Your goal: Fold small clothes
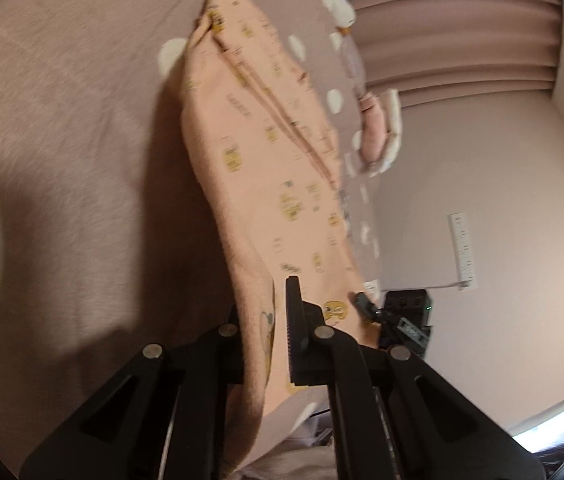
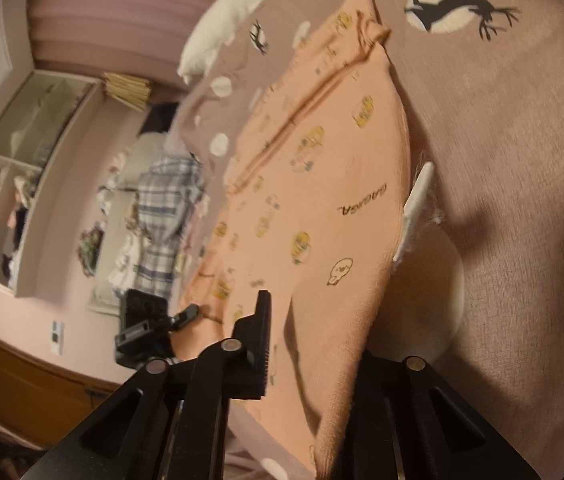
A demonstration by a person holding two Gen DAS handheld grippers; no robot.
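Both tongs clench one peach printed garment (image 1: 266, 168): we see the left gripper (image 1: 272, 332) and the right gripper (image 2: 301, 344) each pinching its near hem, lifted off the bedspread (image 1: 62, 140). Only the right view shows one white label (image 2: 415, 208) and one shelving unit (image 2: 22, 176).

A home bedroom: a bed (image 2: 521, 160) with a mauve deer-print cover, pleated curtains (image 1: 453, 40) along the far wall, an open closet (image 2: 22, 184) of clothes at left.
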